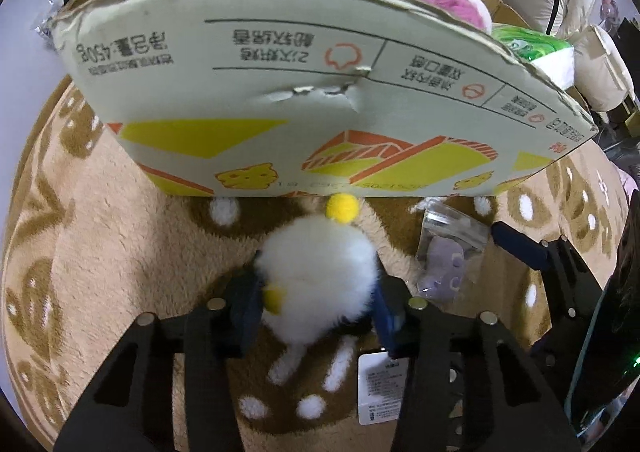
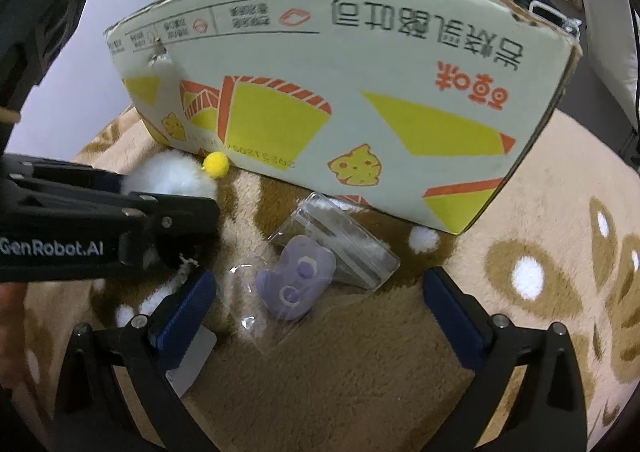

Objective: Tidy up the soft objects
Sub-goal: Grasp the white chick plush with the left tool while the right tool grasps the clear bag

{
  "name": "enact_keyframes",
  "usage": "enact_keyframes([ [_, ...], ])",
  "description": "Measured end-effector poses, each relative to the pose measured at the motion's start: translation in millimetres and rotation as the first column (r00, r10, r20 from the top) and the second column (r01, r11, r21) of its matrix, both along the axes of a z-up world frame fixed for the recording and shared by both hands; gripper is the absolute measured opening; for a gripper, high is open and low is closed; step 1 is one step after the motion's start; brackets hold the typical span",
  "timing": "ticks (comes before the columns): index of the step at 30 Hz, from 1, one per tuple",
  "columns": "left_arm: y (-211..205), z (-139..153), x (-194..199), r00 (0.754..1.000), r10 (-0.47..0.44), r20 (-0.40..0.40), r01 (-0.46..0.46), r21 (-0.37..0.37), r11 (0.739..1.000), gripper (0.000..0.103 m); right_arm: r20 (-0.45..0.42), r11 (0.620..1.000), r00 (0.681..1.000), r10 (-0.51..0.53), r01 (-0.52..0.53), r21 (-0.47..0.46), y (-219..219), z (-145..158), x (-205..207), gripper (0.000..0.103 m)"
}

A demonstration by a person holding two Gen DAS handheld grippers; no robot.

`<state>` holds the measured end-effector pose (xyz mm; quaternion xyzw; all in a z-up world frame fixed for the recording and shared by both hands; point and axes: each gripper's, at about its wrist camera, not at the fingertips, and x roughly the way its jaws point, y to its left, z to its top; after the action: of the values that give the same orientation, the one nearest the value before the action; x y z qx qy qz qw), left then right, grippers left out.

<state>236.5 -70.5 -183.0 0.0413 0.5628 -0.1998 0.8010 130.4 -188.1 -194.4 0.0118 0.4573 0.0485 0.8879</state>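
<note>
White fluffy plush toy [image 1: 316, 276], yellow pom-pom [image 1: 342, 207] on top and a small yellow bit on its side, pinched between the blue pads [image 1: 246, 308] of the left hand-held gripper [image 1: 316, 312]. Jaws pressed into the fur on both sides. Toy sits just ahead of the fingertips, low over the brown-and-beige fleece blanket [image 1: 120, 212]. White paper tag [image 1: 378, 388] below the toy, by the right-side finger.

Straight ahead of the left hand-held gripper, just past the pom-pom: cardboard box [image 1: 320, 92], white printed side with yellow and orange graphics, text upside down, small tear mid-panel. Pink plush [image 1: 456, 6] and a green-and-white soft item [image 1: 532, 48] showing over the box rim, far right side.

Right of the left hand-held gripper, on the blanket: clear zip bag [image 2: 320, 264] holding a small purple soft toy [image 2: 296, 284].

Right hand-held gripper [image 2: 320, 304] spread wide, blue pads [image 2: 452, 316] well apart, nothing between them except the bagged purple toy lying on the blanket between and slightly ahead of the fingertips. Not touching it, as far as visible. Left hand-held gripper body seen at its left, white plush and pom-pom beyond it against the box base. Box directly ahead, close.
</note>
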Motion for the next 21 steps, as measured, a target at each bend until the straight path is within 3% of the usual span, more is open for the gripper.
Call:
enact_keyframes([
  [14,-6,7,-16,1.0,-0.002,0.021,0.002,0.025,1.0,0.041,0.024,1.0,1.0,0.008,-0.007,-0.015,5,-13,2,0.103],
  [21,-2,15,-34,0.998,-0.029,0.057,0.025,0.063,0.998,0.035,0.029,1.0,0.999,-0.012,0.013,-0.021,-2,-11,-3,0.092],
])
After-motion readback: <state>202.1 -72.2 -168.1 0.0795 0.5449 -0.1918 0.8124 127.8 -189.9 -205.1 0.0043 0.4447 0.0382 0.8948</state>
